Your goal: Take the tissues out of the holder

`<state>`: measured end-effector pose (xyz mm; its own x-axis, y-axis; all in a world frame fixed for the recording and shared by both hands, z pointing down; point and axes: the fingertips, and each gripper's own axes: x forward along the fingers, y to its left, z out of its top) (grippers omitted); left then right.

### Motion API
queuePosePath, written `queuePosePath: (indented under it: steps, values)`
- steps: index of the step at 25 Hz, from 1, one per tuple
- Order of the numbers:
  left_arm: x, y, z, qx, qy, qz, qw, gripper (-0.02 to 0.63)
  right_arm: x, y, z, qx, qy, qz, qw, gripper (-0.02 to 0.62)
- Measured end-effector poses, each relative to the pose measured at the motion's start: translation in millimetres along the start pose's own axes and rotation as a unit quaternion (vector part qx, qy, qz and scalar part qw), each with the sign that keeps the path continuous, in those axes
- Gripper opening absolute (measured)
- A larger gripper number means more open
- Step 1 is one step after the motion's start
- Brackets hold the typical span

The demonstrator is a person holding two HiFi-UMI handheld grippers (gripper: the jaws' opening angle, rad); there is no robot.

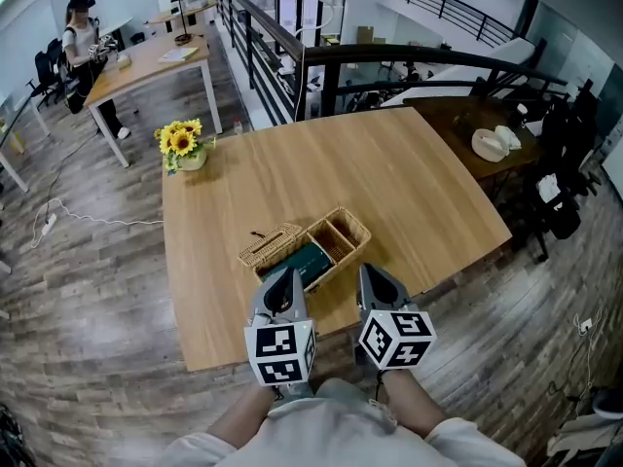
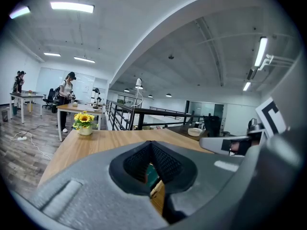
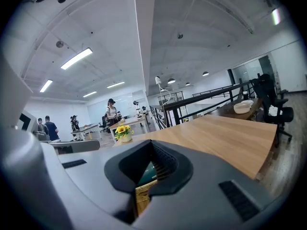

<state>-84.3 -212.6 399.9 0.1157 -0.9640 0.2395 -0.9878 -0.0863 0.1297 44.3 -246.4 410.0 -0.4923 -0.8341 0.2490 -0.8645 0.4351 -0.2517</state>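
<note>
A wicker holder [image 1: 336, 236] lies on the wooden table [image 1: 292, 173] near its front edge, with its woven lid [image 1: 271, 244] open to the left. A dark green tissue pack [image 1: 297, 261] rests in the near compartment; the right compartment looks empty. My left gripper [image 1: 284, 278] hovers just in front of the pack, jaws together, nothing held. My right gripper [image 1: 370, 272] hangs beside the holder's near right corner, also shut and empty. In each gripper view the green pack [image 2: 151, 174] [image 3: 146, 172] and wicker rim [image 2: 157, 195] [image 3: 141, 195] show through the slot under the closed tips.
A pot of sunflowers [image 1: 183, 144] stands at the table's far left corner. A darker table with a white bowl [image 1: 496, 142] sits to the right, beyond a black railing [image 1: 292, 56]. A person [image 1: 80, 37] stands at a desk far left. A cable trails on the floor.
</note>
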Motion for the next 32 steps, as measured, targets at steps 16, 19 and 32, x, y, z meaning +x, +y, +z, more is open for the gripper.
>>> queuePosePath:
  steps: [16, 19, 32]
  values:
    - [4, 43, -25, -0.041, 0.027, 0.119, 0.9917, -0.014, 68, 27, -42, -0.084, 0.12, 0.224, 0.963, 0.005]
    - [-2, 51, -34, -0.047, 0.033, 0.142, 0.9882, -0.014, 79, 36, -57, -0.136, 0.15, 0.279, 0.939, 0.006]
    - [-20, 74, -54, -0.069, 0.044, 0.209, 0.9745, -0.014, 108, 98, -111, -0.327, 0.229, 0.467, 0.789, 0.254]
